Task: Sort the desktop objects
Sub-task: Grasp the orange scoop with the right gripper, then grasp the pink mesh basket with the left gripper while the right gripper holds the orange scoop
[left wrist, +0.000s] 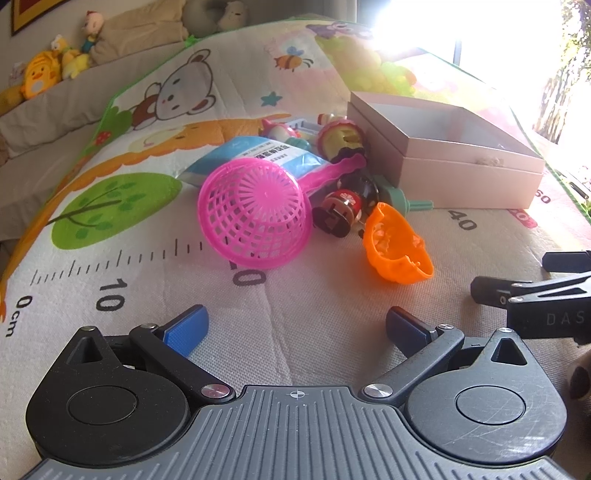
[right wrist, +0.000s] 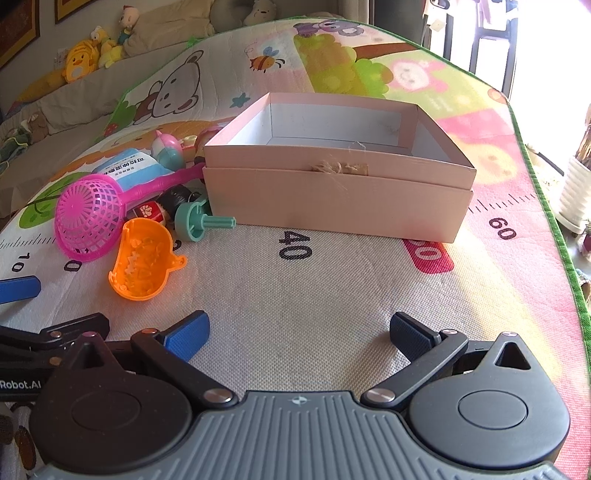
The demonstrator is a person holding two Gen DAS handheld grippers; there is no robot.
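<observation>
Both the left gripper (left wrist: 297,328) and right gripper (right wrist: 299,332) are held wide apart, empty. The pink strainer (left wrist: 255,218) lies ahead of the left jaws, the pink box (right wrist: 338,173), seemingly empty, ahead of the right.

I am in a home — a living room or a child's play corner. Under my jaws spreads a cartoon play mat (right wrist: 295,295) with bears, a bee and a printed ruler. Far ahead to the left, plush toys (left wrist: 55,70) sit along a sofa (left wrist: 44,110) — framed pictures (right wrist: 22,26) above.
</observation>
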